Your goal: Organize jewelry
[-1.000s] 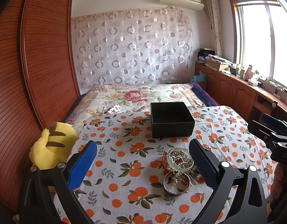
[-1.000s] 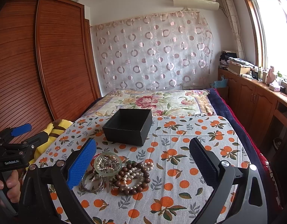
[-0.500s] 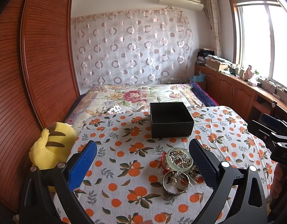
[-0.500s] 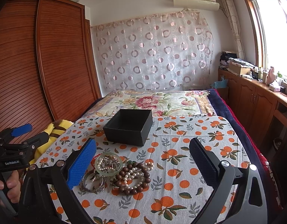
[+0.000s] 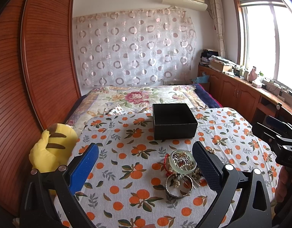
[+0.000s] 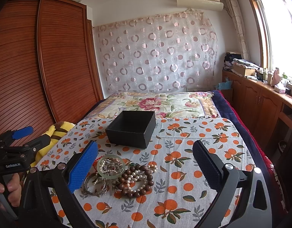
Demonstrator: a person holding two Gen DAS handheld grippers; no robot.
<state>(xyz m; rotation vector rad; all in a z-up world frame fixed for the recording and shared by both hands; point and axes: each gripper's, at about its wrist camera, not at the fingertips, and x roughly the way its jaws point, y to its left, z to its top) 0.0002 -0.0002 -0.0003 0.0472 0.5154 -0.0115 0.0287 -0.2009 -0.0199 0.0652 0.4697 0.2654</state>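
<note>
A pile of jewelry lies on the orange-print cloth (image 5: 127, 163): a pale green bangle (image 5: 182, 161) on top of pearls, a silver bangle (image 5: 179, 186), and a brown bead bracelet (image 6: 136, 180). The green bangle (image 6: 110, 166) and silver bangle (image 6: 94, 184) also show in the right wrist view. An open black box (image 5: 174, 121) (image 6: 131, 128) stands beyond the pile. My left gripper (image 5: 146, 163) is open and empty, the pile near its right finger. My right gripper (image 6: 146, 161) is open and empty, the pile near its left finger.
A yellow striped plush toy (image 5: 51, 152) lies at the cloth's left edge by a wooden wardrobe (image 5: 32, 76). A floral quilt (image 5: 142, 96) covers the bed behind the box. Wooden cabinets (image 6: 259, 106) with clutter line the right wall under the window.
</note>
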